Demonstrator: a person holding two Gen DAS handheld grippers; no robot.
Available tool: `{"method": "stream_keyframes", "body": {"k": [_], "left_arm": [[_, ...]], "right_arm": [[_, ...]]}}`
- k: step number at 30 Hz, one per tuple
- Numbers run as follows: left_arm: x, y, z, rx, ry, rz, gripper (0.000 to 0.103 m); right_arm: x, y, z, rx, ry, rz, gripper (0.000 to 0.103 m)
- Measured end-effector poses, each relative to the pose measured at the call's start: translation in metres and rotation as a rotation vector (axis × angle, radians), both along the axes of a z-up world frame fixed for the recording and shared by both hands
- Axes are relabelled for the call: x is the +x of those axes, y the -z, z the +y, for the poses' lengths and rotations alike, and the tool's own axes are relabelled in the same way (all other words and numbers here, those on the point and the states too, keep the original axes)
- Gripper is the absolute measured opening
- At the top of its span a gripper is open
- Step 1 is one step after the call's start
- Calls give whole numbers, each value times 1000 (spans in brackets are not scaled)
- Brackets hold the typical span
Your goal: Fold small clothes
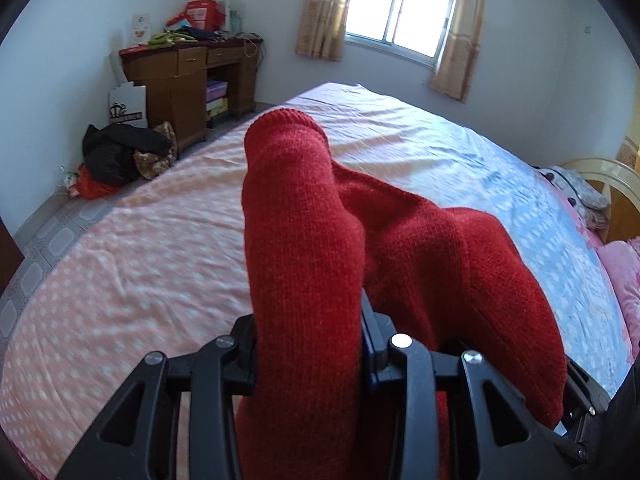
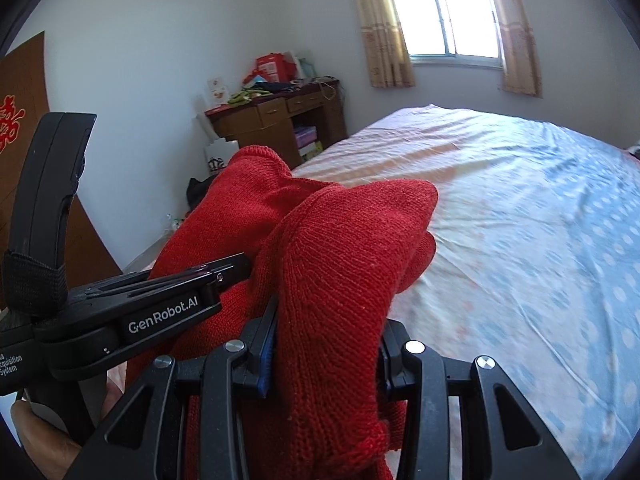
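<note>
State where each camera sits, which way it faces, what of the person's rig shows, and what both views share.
Left wrist: on the left gripper, facing along its fingers over the bed toward the window; its jaws are clamped on the red knit garment.
Right wrist: on the right gripper, facing the same way, also clamped on the garment; the left gripper's body and a hand show.
Shared: garment, bed, window, wooden desk.

One red knitted garment (image 1: pixel 304 240), two claws (left claw (image 1: pixel 308 354), right claw (image 2: pixel 326 356)), one bed (image 1: pixel 120 260), one wooden desk (image 1: pixel 176 80), one window (image 1: pixel 400 4), two curtains (image 1: pixel 324 8).
</note>
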State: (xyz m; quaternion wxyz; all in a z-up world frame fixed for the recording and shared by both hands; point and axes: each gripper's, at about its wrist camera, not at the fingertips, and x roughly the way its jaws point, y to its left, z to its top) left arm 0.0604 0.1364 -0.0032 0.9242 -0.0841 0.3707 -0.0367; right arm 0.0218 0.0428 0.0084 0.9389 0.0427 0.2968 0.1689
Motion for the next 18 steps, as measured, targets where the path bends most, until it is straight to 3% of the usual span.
{"method": "stream_keyframes", "body": {"k": [9, 12, 15, 18], "left_arm": [[45, 8, 19, 131, -56, -44, 39], [65, 24, 21, 164, -71, -38, 39], [83, 54, 23, 192, -84, 37, 39], [78, 65, 27, 194, -98, -9, 46]], "right_arm": [[62, 22, 35, -10, -2, -38, 40], [91, 40, 47, -57, 12, -1, 40], [109, 67, 55, -98, 17, 64, 41], [113, 70, 50, -57, 11, 74, 42]]}}
